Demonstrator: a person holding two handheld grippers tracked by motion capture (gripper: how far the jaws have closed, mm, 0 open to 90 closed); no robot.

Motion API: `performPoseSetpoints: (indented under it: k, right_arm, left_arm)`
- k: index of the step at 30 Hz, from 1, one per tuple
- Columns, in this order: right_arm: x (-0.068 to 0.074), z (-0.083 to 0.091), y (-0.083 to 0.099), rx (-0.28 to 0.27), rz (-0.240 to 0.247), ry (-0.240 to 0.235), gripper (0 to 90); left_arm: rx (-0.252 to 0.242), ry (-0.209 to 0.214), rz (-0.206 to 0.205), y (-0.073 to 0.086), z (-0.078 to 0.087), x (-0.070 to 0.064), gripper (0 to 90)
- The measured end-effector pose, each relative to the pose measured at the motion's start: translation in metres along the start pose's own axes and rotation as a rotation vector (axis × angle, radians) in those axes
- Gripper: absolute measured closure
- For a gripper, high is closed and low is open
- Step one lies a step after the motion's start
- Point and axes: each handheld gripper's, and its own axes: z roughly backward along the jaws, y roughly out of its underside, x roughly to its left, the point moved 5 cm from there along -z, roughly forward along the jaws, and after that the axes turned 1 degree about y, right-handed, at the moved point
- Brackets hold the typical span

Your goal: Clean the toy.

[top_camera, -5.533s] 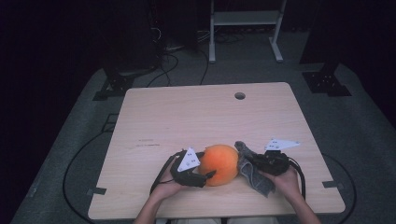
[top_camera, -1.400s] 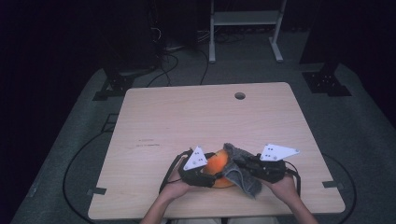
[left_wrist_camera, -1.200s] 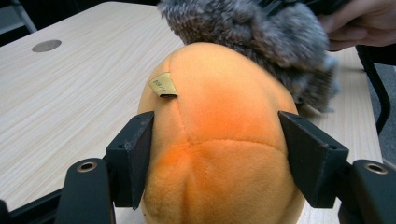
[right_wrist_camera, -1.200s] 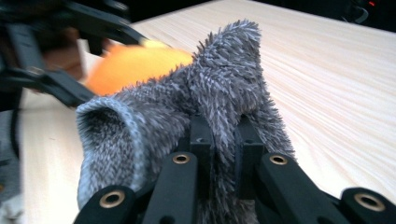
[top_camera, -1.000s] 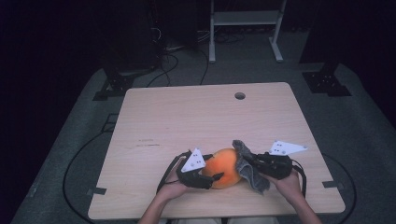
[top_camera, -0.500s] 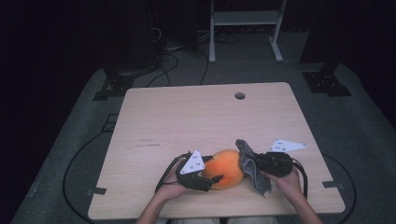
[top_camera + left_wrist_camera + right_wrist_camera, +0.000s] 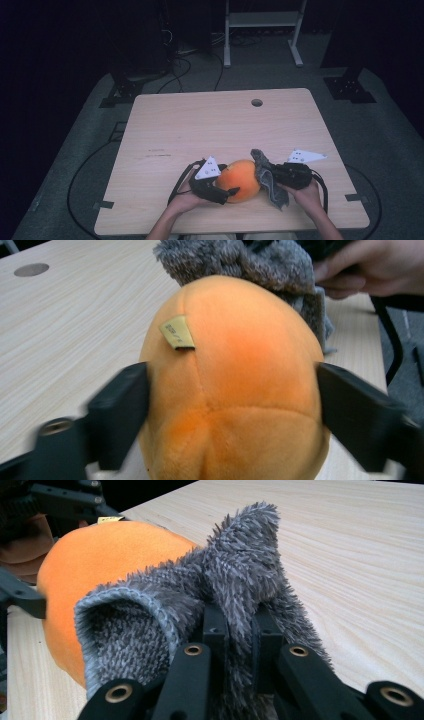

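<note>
The wooden table carries all the work at its near edge, close to the person. Largest on it is the orange plush ball, round and soft, with a small tan label sewn on top. It sits squarely between the jaws of the left gripper, which press its two flanks; judged from this, the left gripper clamps the ball so it cannot roll while the other side is rubbed.

Just beyond that gripper's jaws, against the ball's far side, lies the grey fluffy cloth. The right gripper has its jaws pinched tight on a bunched fold of the cloth, a tuft standing up between them and the rest draping forward and down onto the ball. The pinch likely keeps the cloth bunched as a pad for wiping the plush surface.
</note>
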Motion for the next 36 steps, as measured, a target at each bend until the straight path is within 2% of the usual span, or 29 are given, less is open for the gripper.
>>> performPoseSetpoints:
  k: [2, 4, 6, 8, 10, 11, 13, 14, 17, 20, 22, 25, 27, 28, 30, 32, 34, 36]
  right_arm:
    - [0.003, 0.001, -0.002, 0.002, 0.012, -0.002, 80.4]
    - [0.006, 0.003, -0.007, -0.005, 0.032, -0.004, 80.4]
    - [0.012, 0.004, -0.015, -0.045, 0.043, -0.036, 80.4]
    - [0.016, 0.003, -0.017, -0.045, 0.061, -0.040, 80.4]
    - [0.015, 0.002, -0.015, -0.044, 0.051, -0.047, 80.4]
    - [0.014, 0.002, -0.013, -0.040, 0.046, -0.045, 80.4]
    - [0.011, 0.002, -0.009, -0.035, 0.031, -0.039, 80.4]
    - [0.009, 0.001, -0.006, -0.032, 0.022, -0.036, 80.4]
    - [-0.001, 0.000, 0.003, -0.016, -0.019, -0.020, 80.4]
    - [-0.009, -0.003, 0.010, 0.043, -0.029, 0.026, 80.4]
    - [-0.010, -0.002, 0.011, 0.048, -0.041, 0.035, 80.5]
    - [-0.005, 0.005, 0.003, 0.013, -0.006, 0.050, 80.5]
    - [0.006, 0.010, -0.004, -0.022, 0.037, 0.043, 80.5]
    - [0.013, 0.012, -0.007, -0.044, 0.059, 0.019, 80.4]
    - [0.029, 0.015, -0.013, -0.075, 0.108, -0.020, 80.4]
    - [0.045, 0.010, -0.014, -0.065, 0.174, -0.056, 80.4]
    - [0.049, 0.002, -0.010, -0.030, 0.220, -0.033, 80.3]
    - [0.042, -0.001, -0.008, -0.033, 0.196, -0.023, 80.4]
  left_arm:
    - [0.007, 0.002, -0.040, 0.002, 0.001, -0.002, 25.7]
    - [0.013, -0.001, -0.066, 0.003, 0.001, -0.002, 28.2]
    - [0.017, 0.012, -0.089, 0.005, 0.002, -0.002, 29.3]
    - [0.018, 0.012, -0.094, 0.006, 0.002, -0.002, 30.1]
    - [0.013, 0.022, -0.093, 0.005, 0.003, -0.002, 28.5]
    - [0.006, 0.026, -0.084, 0.004, 0.003, -0.002, 25.0]
    - [-0.015, 0.053, -0.007, 0.000, 0.001, 0.000, 15.9]
    - [-0.014, 0.054, 0.018, -0.001, 0.000, 0.001, 13.2]
    - [-0.013, 0.034, 0.005, 0.001, -0.003, 0.001, 23.1]
    - [-0.025, 0.037, 0.012, 0.003, -0.002, 0.004, 24.9]
    - [-0.030, 0.030, 0.028, 0.004, -0.002, 0.006, 25.2]
    - [-0.035, 0.017, 0.074, 0.004, -0.001, 0.012, 25.4]
    - [-0.039, 0.010, 0.112, 0.005, 0.000, 0.018, 26.4]
    - [-0.043, 0.007, 0.137, 0.006, -0.001, 0.021, 27.0]
    - [-0.045, 0.001, 0.145, 0.007, -0.002, 0.023, 27.5]
    - [-0.043, -0.009, 0.152, 0.007, -0.004, 0.023, 28.2]
    - [-0.034, -0.020, 0.160, 0.008, -0.003, 0.025, 28.6]
    - [-0.038, -0.015, 0.176, 0.009, -0.003, 0.027, 29.2]
